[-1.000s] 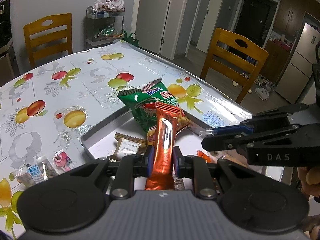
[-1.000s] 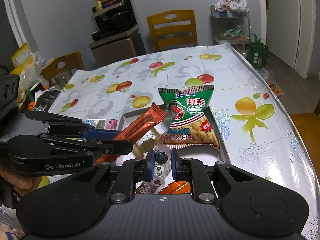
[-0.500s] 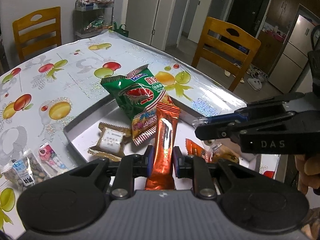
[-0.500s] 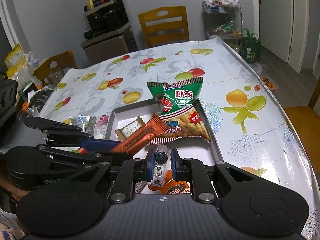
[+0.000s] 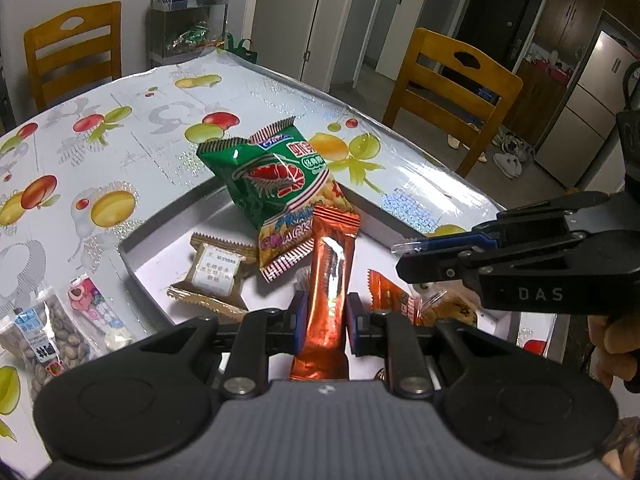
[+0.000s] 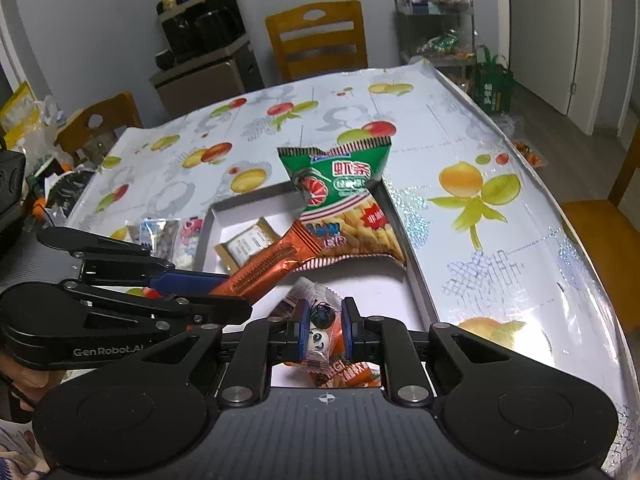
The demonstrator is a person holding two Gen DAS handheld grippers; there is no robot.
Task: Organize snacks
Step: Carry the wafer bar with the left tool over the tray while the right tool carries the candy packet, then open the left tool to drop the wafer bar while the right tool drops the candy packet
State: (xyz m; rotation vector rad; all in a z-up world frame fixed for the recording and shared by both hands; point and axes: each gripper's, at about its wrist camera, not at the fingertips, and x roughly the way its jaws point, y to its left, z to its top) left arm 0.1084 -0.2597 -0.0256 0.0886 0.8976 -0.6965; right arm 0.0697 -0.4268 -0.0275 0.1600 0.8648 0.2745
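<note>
Above the shallow grey rectangular tray (image 5: 172, 226) on the fruit-patterned worktop (image 6: 460, 136), my left gripper (image 5: 326, 318) has its fingers closed on a long shiny orange wrapper bar (image 5: 328, 276), which points toward the tray's far rim. My right gripper (image 6: 323, 330) has its fingers closed on a small clear candy packet with a panda face (image 6: 318, 340), over the tray's near end. Inside the tray, a green prawn cracker bag (image 5: 280, 184) leans over the far rim, with a gold-edged biscuit packet (image 5: 214, 272) beside it. Left of the tray lie a clear bag of seeds (image 5: 38, 332) and a small pink packet (image 5: 90, 300).
</note>
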